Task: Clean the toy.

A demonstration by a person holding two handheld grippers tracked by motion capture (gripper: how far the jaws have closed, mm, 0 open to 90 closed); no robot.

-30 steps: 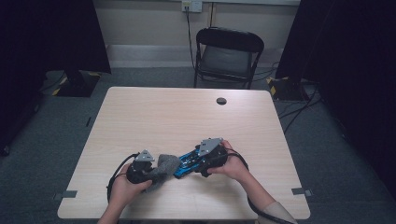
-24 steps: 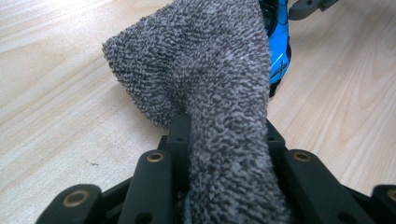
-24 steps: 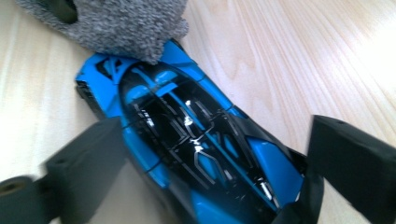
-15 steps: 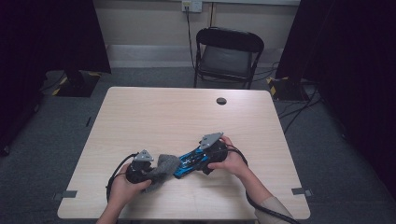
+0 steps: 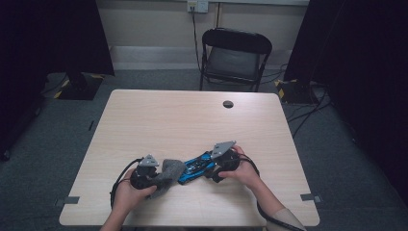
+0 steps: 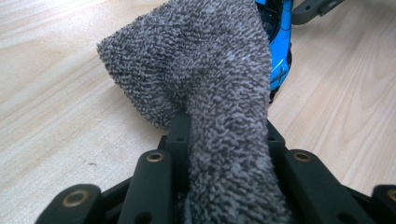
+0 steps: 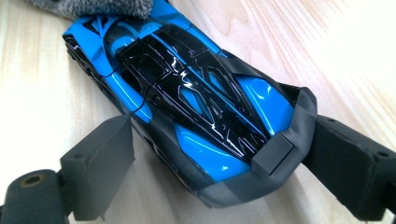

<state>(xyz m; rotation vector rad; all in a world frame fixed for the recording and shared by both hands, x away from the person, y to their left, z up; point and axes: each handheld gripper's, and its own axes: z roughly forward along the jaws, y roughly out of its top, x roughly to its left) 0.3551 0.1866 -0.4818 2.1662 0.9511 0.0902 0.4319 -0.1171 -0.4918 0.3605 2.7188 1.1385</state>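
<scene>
A blue and black toy car (image 5: pixel 195 168) lies aslant at the table's near edge. My right gripper (image 5: pixel 211 168) grips its rear; in the right gripper view the car (image 7: pixel 187 93) fills the space between the jaws of the right gripper (image 7: pixel 219 154), which stand wide and have just been closing against its sides. My left gripper (image 5: pixel 156 178) is shut on a grey terry cloth (image 5: pixel 169 169). In the left gripper view the cloth (image 6: pixel 210 70) bulges out of the left gripper (image 6: pixel 224 135) and rests against the car (image 6: pixel 279 51). The cloth's edge (image 7: pixel 93 7) covers the car's front.
The light wooden table (image 5: pixel 192 120) has a small black round cap (image 5: pixel 228 104) near its far edge. A black folding chair (image 5: pixel 235 53) stands behind the table. Cables run on the floor at the right, with dark curtains on both sides.
My right hand has tipped a little, so its grey plate sits slightly higher. The left hand and the cloth have stayed put.
</scene>
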